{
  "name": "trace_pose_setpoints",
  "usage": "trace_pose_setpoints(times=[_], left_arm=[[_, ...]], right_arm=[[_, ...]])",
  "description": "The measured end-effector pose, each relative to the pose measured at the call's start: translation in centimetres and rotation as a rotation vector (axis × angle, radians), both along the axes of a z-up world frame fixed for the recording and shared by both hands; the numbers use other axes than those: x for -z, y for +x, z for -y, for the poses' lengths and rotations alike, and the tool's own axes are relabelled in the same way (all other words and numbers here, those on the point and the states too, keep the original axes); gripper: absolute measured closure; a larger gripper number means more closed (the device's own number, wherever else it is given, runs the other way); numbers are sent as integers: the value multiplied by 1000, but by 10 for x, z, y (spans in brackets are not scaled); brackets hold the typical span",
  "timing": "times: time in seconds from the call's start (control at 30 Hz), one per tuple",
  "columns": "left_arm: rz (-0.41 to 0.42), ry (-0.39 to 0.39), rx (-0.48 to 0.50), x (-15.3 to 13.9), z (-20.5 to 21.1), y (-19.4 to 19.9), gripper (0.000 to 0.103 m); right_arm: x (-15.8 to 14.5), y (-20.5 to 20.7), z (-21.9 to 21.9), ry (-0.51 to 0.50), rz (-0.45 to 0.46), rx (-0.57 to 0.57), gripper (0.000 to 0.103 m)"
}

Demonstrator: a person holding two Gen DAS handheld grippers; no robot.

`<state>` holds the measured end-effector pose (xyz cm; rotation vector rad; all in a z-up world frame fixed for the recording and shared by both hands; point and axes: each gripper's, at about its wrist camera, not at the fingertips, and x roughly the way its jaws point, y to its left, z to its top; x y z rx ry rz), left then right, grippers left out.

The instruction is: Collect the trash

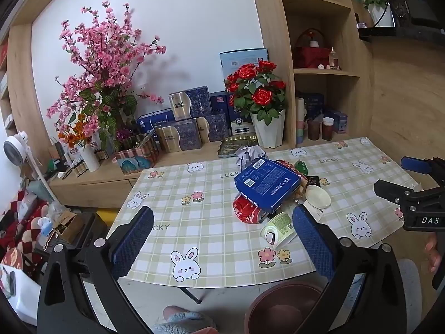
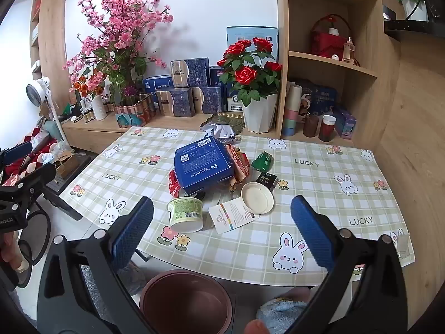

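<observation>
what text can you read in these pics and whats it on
"LUCKY": checked tablecloth
"luckin coffee": blue box
"Face": small black packet
"DAS": right gripper body
Too small or blurred: box barcodes, green paper cup label, white card, shelf boxes, red can.

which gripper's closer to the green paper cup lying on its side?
Left. The left gripper has the green cup just beyond its right finger. The right gripper is farther back, the cup ahead between its fingers. Both jaws open, empty.
</observation>
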<state>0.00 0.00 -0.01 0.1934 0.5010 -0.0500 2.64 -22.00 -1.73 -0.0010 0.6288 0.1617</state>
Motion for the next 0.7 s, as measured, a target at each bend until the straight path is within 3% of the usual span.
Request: trace_pose_setpoints(times=[0.7], left_arm=[[7,-6,-23,2,-12,1,5]], right_arm=[[-4,-1,-3,-39,6,5,6]])
